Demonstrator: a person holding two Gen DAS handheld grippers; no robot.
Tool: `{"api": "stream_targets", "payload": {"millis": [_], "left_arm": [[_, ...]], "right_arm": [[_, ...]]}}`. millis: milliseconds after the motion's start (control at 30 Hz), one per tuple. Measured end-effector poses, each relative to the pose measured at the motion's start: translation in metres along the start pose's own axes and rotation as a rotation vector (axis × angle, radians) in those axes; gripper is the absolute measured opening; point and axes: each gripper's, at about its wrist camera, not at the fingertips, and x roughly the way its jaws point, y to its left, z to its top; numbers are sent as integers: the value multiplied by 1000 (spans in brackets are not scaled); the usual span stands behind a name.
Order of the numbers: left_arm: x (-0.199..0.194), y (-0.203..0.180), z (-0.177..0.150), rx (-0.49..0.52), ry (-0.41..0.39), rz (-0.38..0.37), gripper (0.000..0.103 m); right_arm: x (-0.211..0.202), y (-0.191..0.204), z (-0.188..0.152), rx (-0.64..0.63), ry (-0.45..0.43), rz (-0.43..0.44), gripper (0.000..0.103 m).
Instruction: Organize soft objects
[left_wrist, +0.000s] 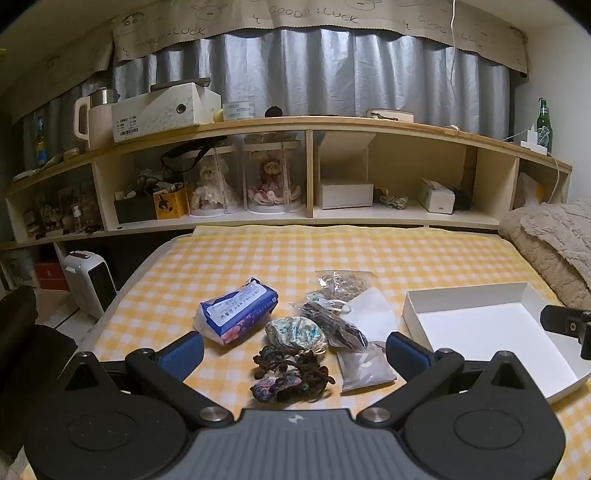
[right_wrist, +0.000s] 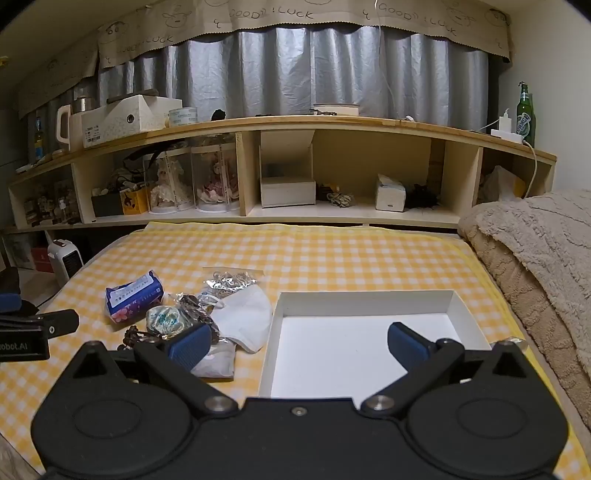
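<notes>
Soft items lie in a cluster on the yellow checked bed cover (left_wrist: 258, 254): a blue tissue pack (left_wrist: 236, 310), a patterned pouch (left_wrist: 295, 332), a dark crocheted piece (left_wrist: 290, 373), a white face mask (left_wrist: 373, 314) and several clear bags of small items (left_wrist: 343, 286). An empty white box (left_wrist: 491, 332) sits to their right. My left gripper (left_wrist: 295, 349) is open, its fingers either side of the cluster, just in front of it. My right gripper (right_wrist: 299, 345) is open over the white box (right_wrist: 354, 354), empty. The cluster shows left of it (right_wrist: 166, 317).
A wooden shelf unit (left_wrist: 314, 129) with dolls, boxes and a kettle stands behind the bed. A beige blanket (right_wrist: 535, 251) is heaped at the right. A small white heater (left_wrist: 90, 282) stands on the floor at the left.
</notes>
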Motion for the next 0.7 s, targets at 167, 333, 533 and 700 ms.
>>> {"api": "stream_targets", "payload": {"millis": [167, 333, 533, 700], "left_arm": [[5, 3, -9, -1, 1, -1, 103], [5, 3, -9, -2, 2, -1, 103], [5, 3, -9, -2, 3, -2, 103], [6, 3, -11, -2, 4, -1, 103]], "right_arm": [[0, 0, 0, 0, 1, 0, 103], [0, 0, 0, 0, 1, 0, 103], [0, 0, 0, 0, 2, 0, 103], [0, 0, 0, 0, 2, -1, 103]]}}
